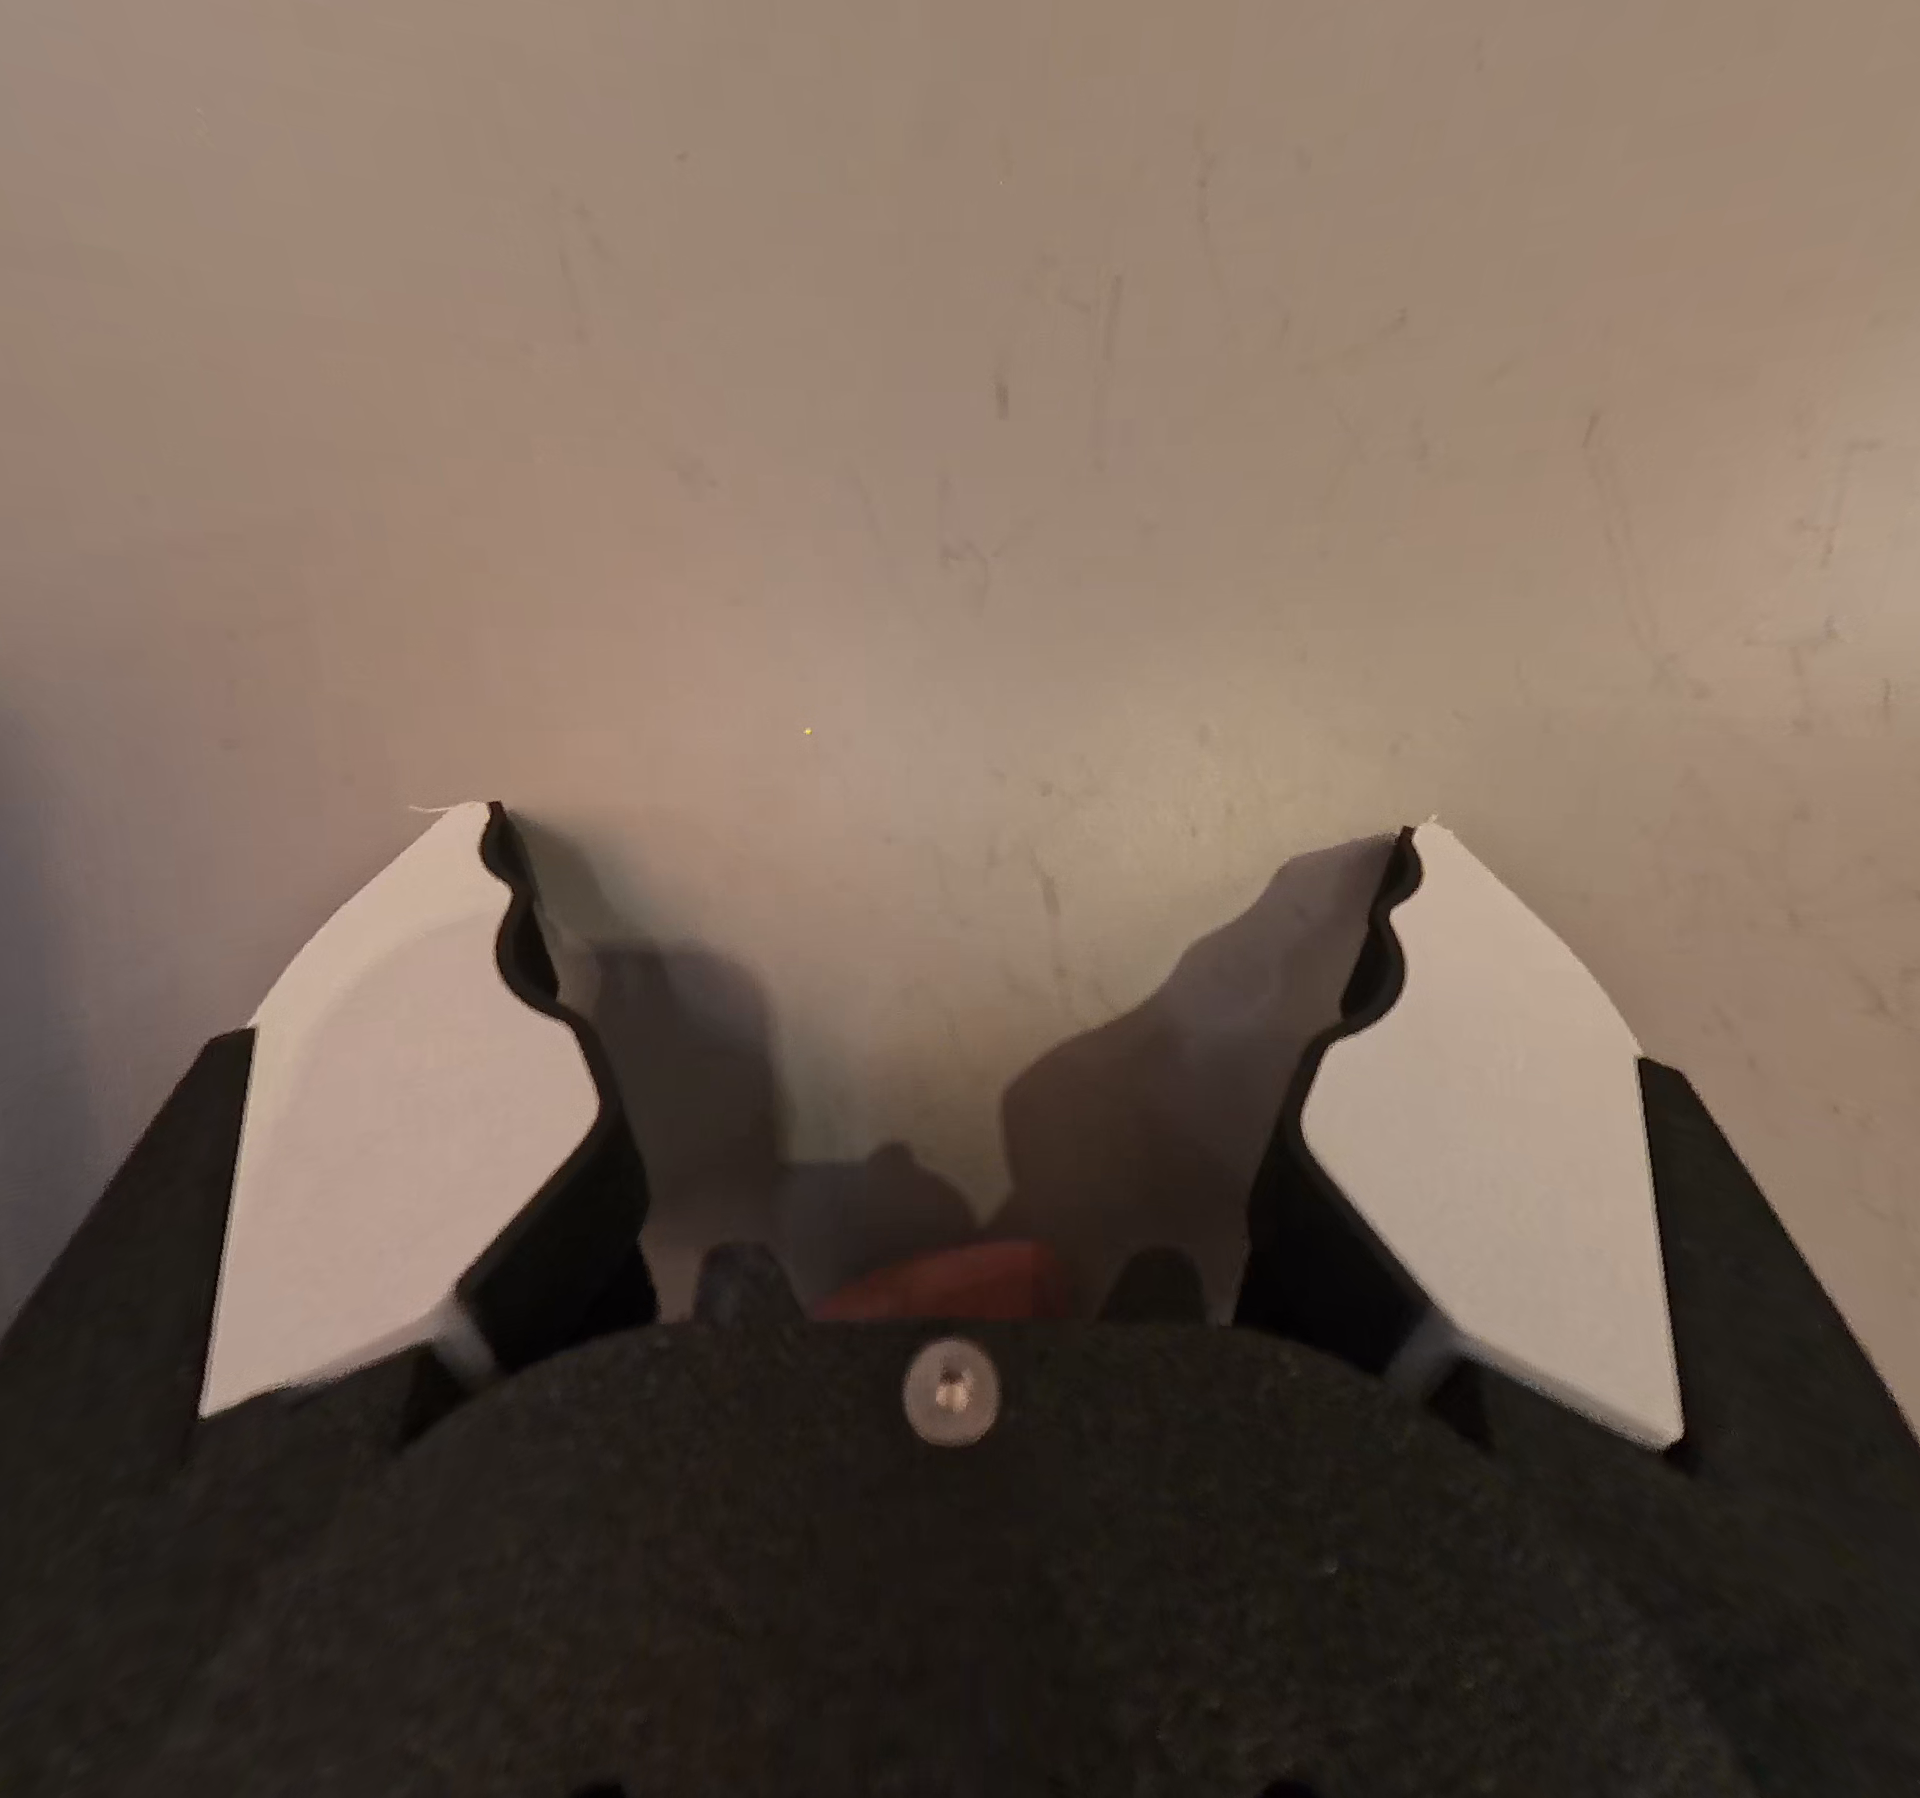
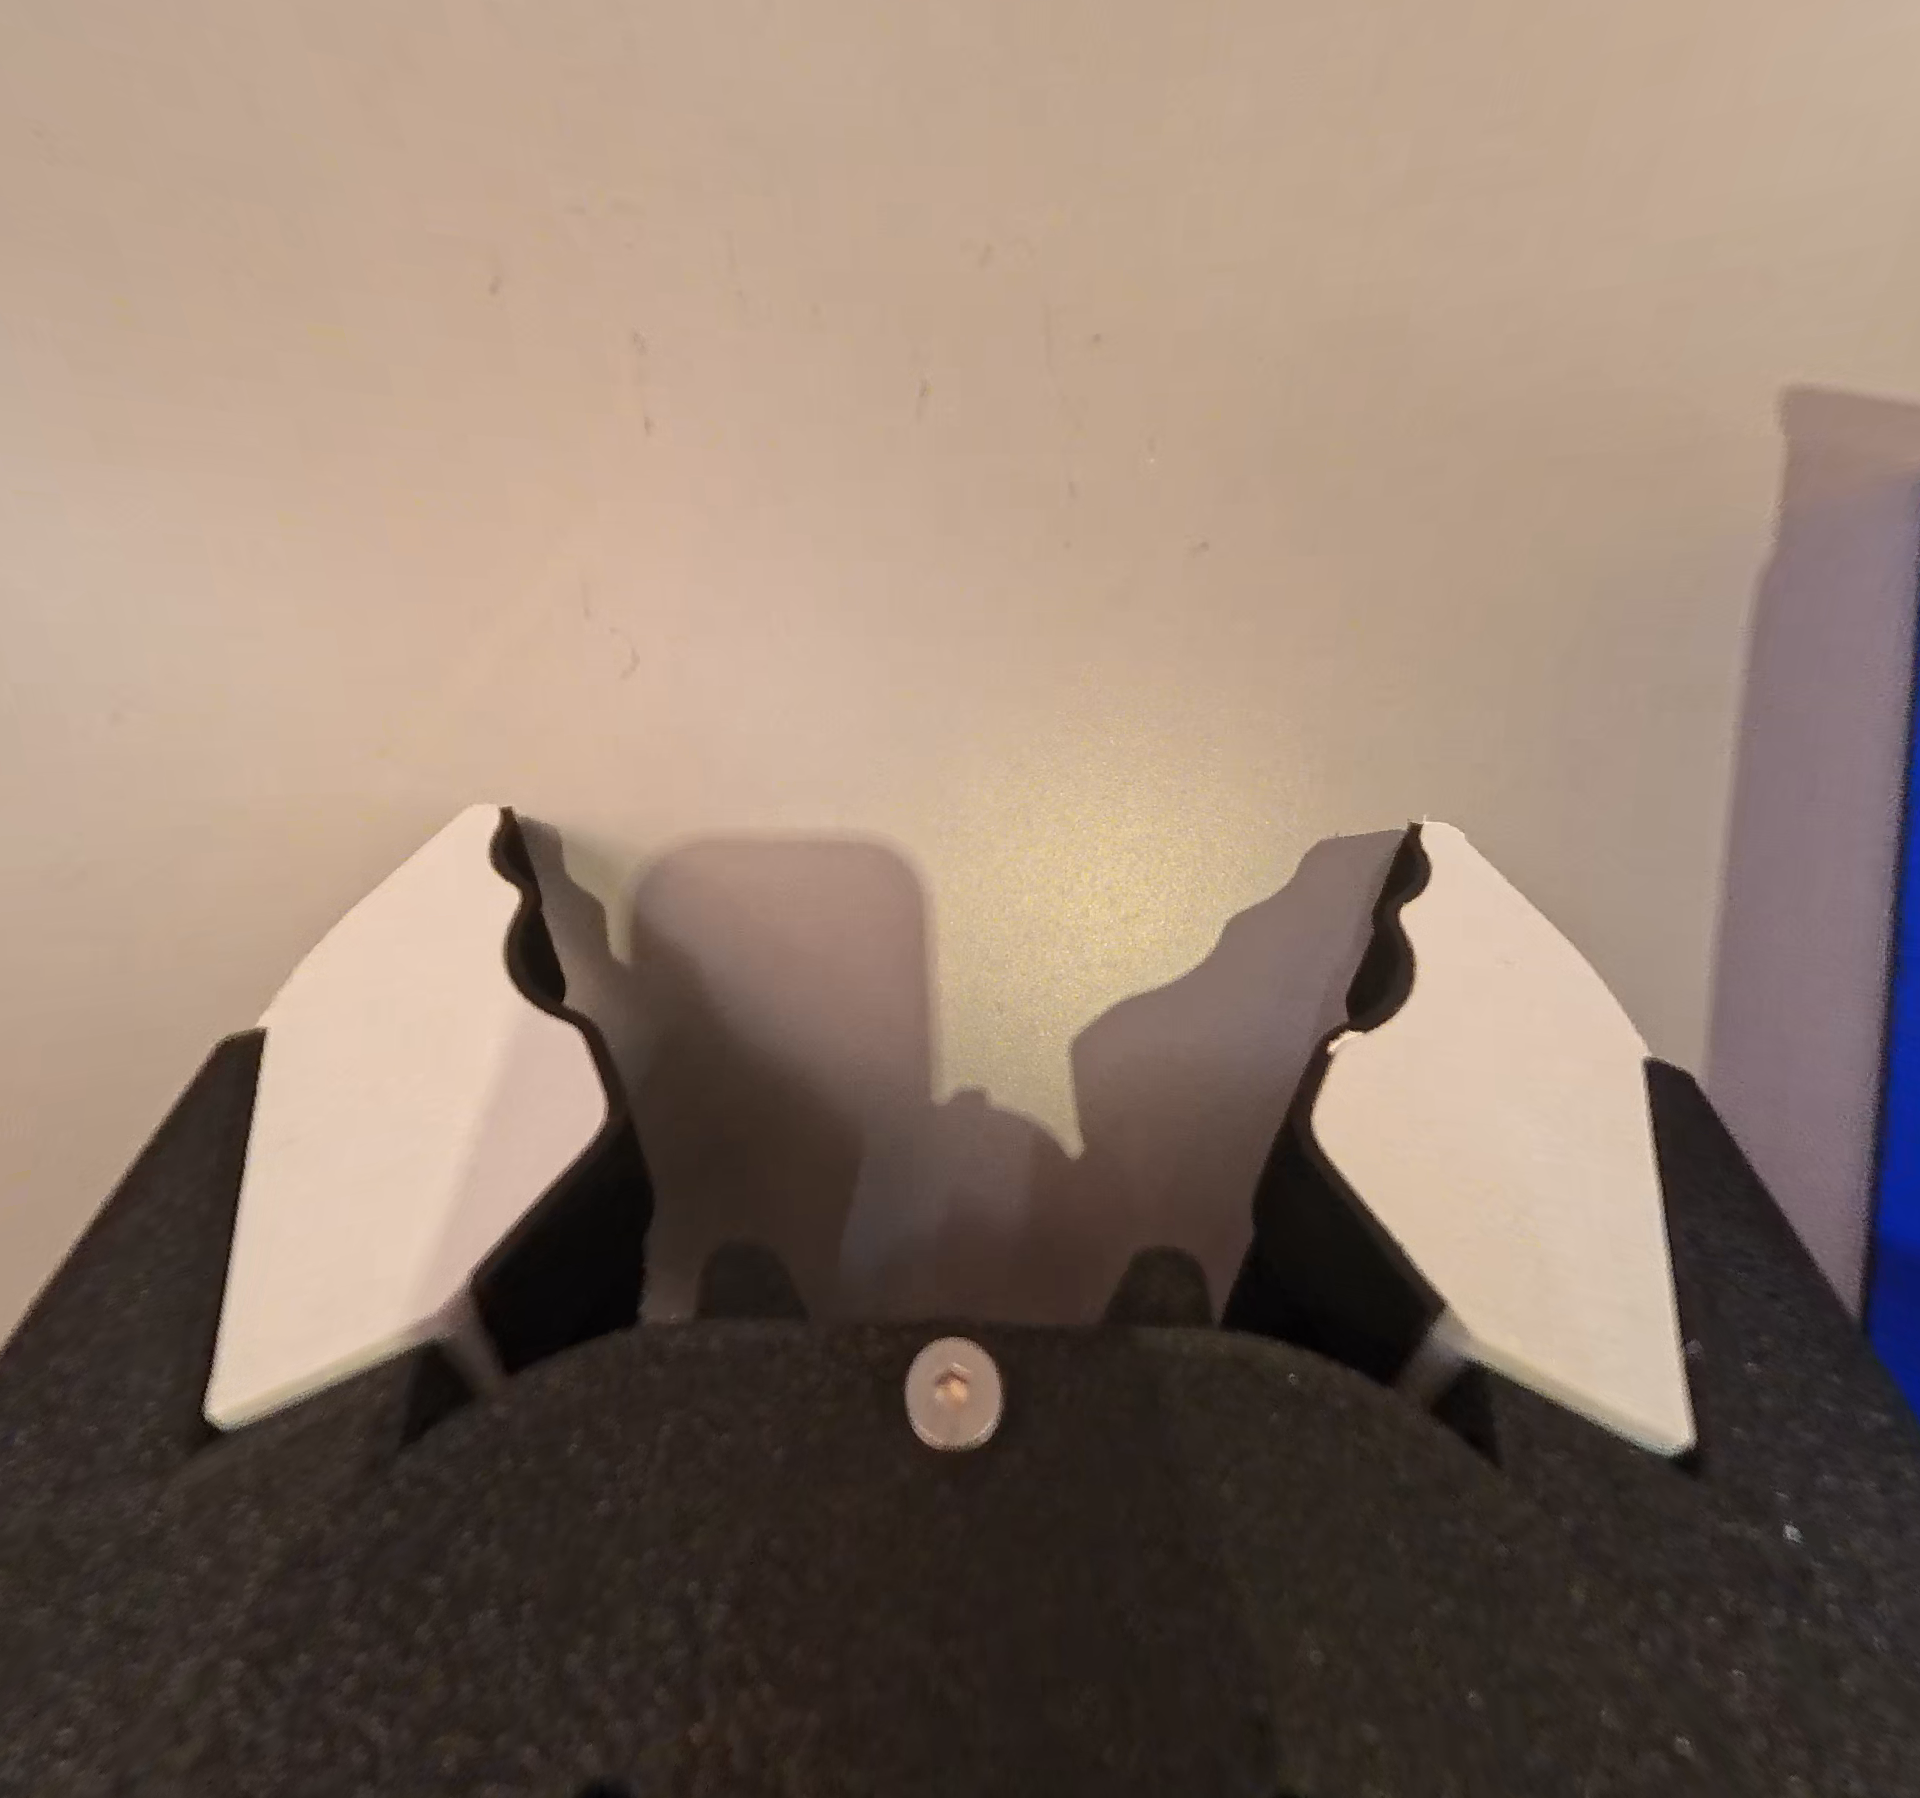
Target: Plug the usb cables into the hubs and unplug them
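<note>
My left gripper (image 1: 951, 818) is open and empty, with its white fingers (image 1: 416, 1073) spread wide over a plain beige table surface (image 1: 935, 346). My right gripper (image 2: 956, 818) is also open and empty, fingers (image 2: 1496, 1073) wide apart, close above the same kind of pale surface (image 2: 831, 294). No usb cable and no hub shows in either view. Only the grippers' own shadows fall on the surface between the fingers.
A bright blue object (image 2: 1896, 1073) stands at the right edge of the right wrist view and casts a shadow to its left. A small reddish-brown shape (image 1: 945, 1281) shows just behind the left gripper's base. The table has faint scuff marks.
</note>
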